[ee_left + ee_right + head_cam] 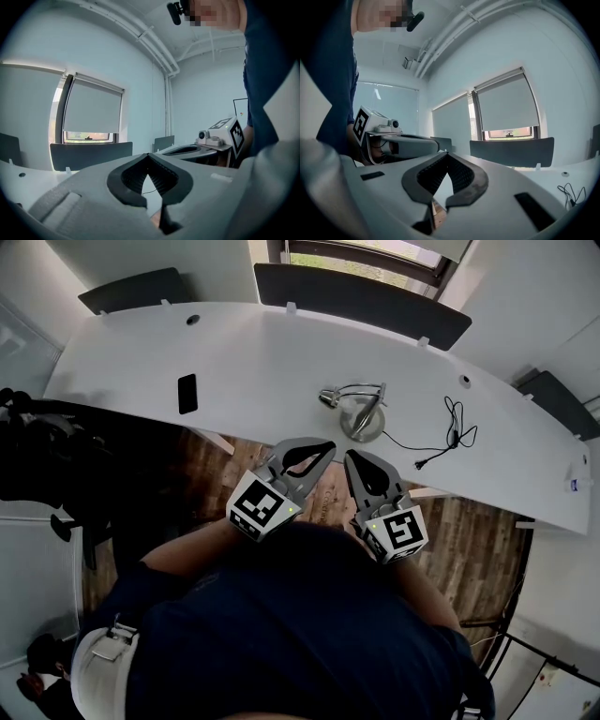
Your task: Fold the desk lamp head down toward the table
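The lamp sits on the white desk near its front edge, its head lying low beside the round base. A black cable trails from the base to the right; a phone lies flat well to the left. Both tongs are held off the desk, side by side in front of the person, apart from the lamp. The left tongs are clenched, tips meeting, nothing between them, and the right tongs are likewise clenched and empty
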`<state>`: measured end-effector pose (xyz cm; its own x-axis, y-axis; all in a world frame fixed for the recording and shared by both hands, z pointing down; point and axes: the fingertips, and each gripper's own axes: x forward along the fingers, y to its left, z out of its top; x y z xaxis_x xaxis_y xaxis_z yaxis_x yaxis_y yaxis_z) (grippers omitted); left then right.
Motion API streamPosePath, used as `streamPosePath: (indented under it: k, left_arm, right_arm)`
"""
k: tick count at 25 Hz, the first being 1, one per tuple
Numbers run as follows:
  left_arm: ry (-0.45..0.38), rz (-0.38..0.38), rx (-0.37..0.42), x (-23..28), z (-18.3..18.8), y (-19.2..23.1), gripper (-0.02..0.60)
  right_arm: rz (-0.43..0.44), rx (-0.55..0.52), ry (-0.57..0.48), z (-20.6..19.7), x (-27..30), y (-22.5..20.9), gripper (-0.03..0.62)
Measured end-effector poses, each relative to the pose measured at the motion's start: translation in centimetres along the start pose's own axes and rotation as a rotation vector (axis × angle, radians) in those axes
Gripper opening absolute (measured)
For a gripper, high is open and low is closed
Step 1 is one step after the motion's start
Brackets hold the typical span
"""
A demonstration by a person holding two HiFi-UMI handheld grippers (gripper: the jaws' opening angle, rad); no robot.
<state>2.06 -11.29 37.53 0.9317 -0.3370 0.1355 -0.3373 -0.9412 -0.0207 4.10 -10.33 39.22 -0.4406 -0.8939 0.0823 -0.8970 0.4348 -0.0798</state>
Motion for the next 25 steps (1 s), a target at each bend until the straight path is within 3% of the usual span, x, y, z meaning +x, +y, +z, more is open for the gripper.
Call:
streamPosePath:
  k: [4, 25]
  left_arm:
    - [-0.004, 0.014, -0.046, -0.4, -0.3, -0.2, 0.006]
    - [0.002, 0.005, -0.026, -0.8, -0.5, -0.3, 0.006]
  right_arm:
    - [0.023, 0.034, 0.033, -1.4, 0.2, 1.1, 0.011]
    - [0.044, 0.027, 0.059, -2.0, 0.8, 1.7, 0.011]
